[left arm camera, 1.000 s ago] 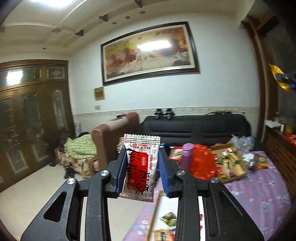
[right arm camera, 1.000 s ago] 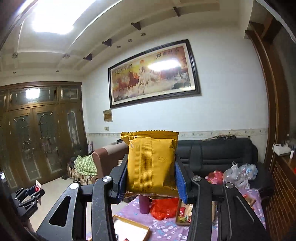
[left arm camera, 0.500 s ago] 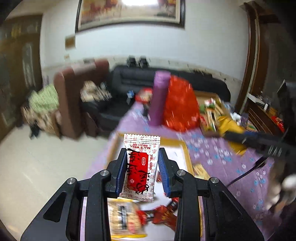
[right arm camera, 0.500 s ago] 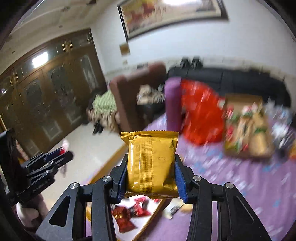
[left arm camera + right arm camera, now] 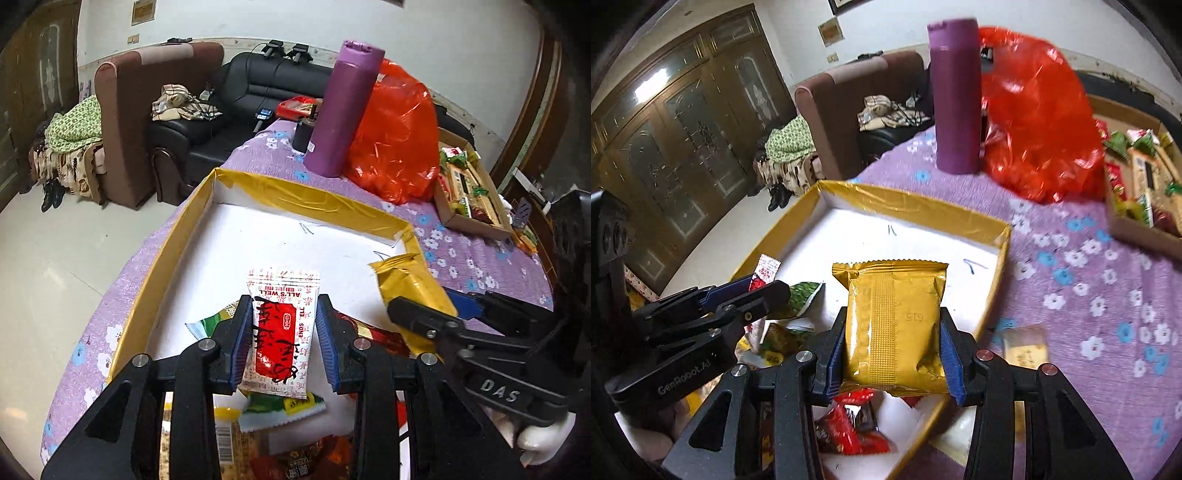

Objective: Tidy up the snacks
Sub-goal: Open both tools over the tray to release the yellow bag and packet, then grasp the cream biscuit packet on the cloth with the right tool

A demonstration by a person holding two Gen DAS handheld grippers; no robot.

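My left gripper point(image 5: 283, 334) is shut on a white and red snack packet point(image 5: 282, 328), held over the near part of a shallow yellow-rimmed white box point(image 5: 303, 201). My right gripper point(image 5: 893, 341) is shut on a gold foil snack packet point(image 5: 893, 325), held over the same box point(image 5: 912, 203) near its right rim. Each gripper shows in the other's view: the right one with its gold packet point(image 5: 410, 288) at the right, the left one point(image 5: 753, 291) at the left. Several snacks lie in the box's near end, green point(image 5: 801, 295) and red point(image 5: 849, 432) among them.
A purple bottle point(image 5: 343, 110) and a red plastic bag point(image 5: 399, 136) stand behind the box on the purple flowered cloth point(image 5: 1089, 295). A cardboard tray of snacks point(image 5: 469, 188) sits at the far right. A small packet point(image 5: 1023, 347) lies on the cloth beside the box.
Both grippers have tilted down from facing the room's far wall and come in over the box, each still holding its packet.
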